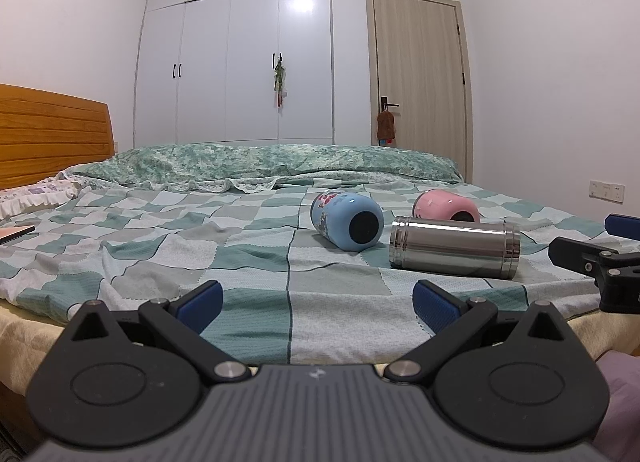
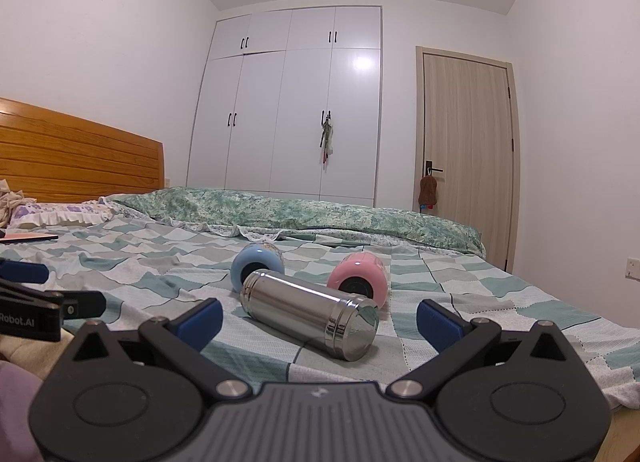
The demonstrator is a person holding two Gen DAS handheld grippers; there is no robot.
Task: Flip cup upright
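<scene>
Three cups lie on their sides on the checked bedsheet [image 1: 248,246]: a steel cup [image 1: 454,248] [image 2: 310,314], a blue cup [image 1: 347,220] [image 2: 256,264] and a pink cup [image 1: 446,206] [image 2: 358,282]. My left gripper [image 1: 318,302] is open and empty, near the bed's front edge, short of the cups. My right gripper [image 2: 320,316] is open and empty, with the steel cup's base end lying just ahead between its fingers. The right gripper also shows at the right edge of the left wrist view [image 1: 600,258].
A green floral quilt [image 1: 264,166] lies rolled across the far side of the bed. A wooden headboard [image 1: 52,134] and pillow [image 2: 56,214] are at the left, with a flat pink item [image 2: 30,238] near them. A white wardrobe [image 1: 236,62] and a door [image 1: 420,70] stand behind.
</scene>
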